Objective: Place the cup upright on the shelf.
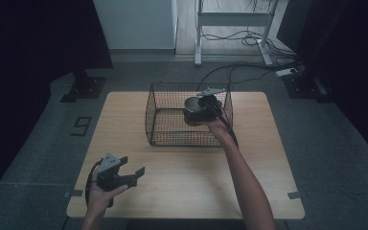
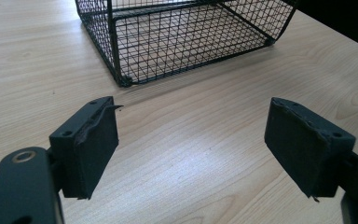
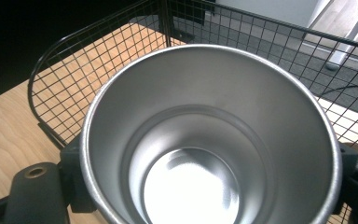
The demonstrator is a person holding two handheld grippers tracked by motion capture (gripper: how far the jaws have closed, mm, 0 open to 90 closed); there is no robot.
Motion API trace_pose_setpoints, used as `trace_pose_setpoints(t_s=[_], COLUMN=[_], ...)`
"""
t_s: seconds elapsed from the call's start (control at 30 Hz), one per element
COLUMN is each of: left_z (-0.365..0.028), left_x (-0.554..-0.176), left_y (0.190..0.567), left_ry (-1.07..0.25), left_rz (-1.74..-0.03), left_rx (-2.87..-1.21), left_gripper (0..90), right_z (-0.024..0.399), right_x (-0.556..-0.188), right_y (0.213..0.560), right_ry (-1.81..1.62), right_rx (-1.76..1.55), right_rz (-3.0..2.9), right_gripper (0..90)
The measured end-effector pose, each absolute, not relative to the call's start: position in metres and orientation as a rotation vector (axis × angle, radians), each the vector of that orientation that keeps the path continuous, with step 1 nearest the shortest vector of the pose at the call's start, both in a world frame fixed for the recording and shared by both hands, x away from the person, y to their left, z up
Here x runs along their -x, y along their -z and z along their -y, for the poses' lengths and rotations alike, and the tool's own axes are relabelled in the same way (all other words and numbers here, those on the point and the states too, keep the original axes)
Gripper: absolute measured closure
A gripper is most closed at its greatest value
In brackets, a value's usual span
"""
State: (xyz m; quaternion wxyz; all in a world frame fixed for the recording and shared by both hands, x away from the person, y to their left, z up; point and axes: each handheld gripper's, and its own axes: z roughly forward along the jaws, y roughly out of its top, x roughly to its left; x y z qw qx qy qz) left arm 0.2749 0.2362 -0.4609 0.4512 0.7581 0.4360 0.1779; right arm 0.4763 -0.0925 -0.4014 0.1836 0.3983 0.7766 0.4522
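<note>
A black wire basket (image 1: 163, 125) stands on the far middle of the wooden table (image 1: 182, 187). My right gripper (image 1: 197, 114) is shut on a steel cup (image 1: 192, 107) and holds it inside the basket's right half, near the front wall. In the right gripper view the cup (image 3: 205, 140) is upright and empty, its mouth facing the camera, with the basket's wire (image 3: 74, 74) behind it. My left gripper (image 1: 133, 172) is open near the table's front left corner. In the left gripper view its two pads (image 2: 95, 144) stand wide apart over bare wood, facing the basket (image 2: 168, 42).
Beyond the table are a white cabinet (image 1: 136, 24), a white desk frame (image 1: 235, 21) and cables with a power strip (image 1: 287, 72) on the grey floor. Dark curtains hang at both sides. The wood in front of the basket is bare.
</note>
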Motion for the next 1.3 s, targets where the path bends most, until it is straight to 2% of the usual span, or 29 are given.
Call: trace_pose_setpoints(t_s=[1.3], left_z=[-0.242], left_x=[-0.276], left_y=[0.461], left_ry=[-0.439], left_rz=[-1.090], left_rx=[-1.861], left_gripper=[17.6], right_z=[0.081], right_x=[-0.525], right_y=[0.413], right_ry=[-1.238], right_rx=[-1.122], right_rz=[-2.227], right_gripper=[18.3])
